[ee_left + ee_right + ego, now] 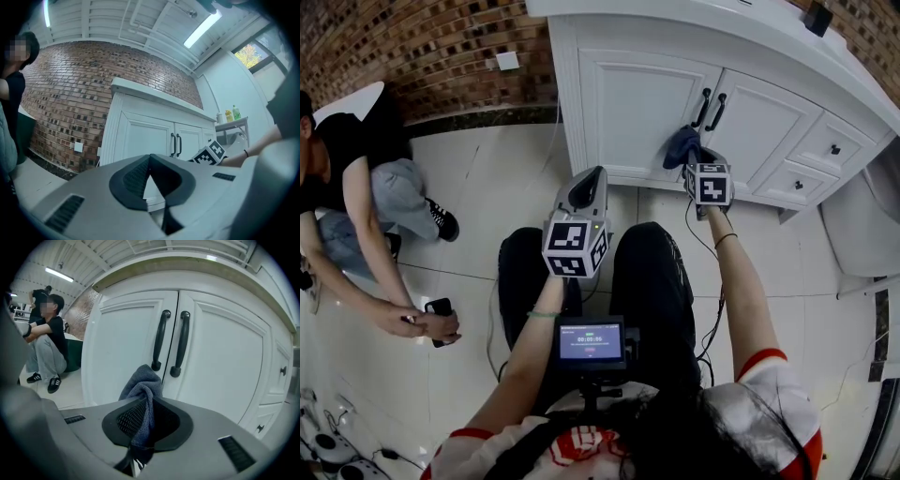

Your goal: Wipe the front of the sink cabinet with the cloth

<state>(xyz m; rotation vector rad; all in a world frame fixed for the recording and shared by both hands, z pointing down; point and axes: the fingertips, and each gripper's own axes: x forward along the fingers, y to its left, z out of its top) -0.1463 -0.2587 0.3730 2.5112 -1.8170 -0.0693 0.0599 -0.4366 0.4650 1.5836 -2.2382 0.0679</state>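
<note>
Lighting is bright and even, from ceiling tube lights (pixel 202 29) and a window (pixel 255 51); shadows are soft. Both gripper views bend strongly at the edges, with black vignetted corners.

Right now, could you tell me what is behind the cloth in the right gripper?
Behind the cloth stands a white cabinet door, close to the lower ends of the two black handles. The patch of door right behind the cloth is covered and cannot be seen.

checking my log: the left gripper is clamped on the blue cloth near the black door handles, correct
No, the right gripper, not the left, is clamped on the blue cloth near the black door handles; the right gripper view shows it.
</note>
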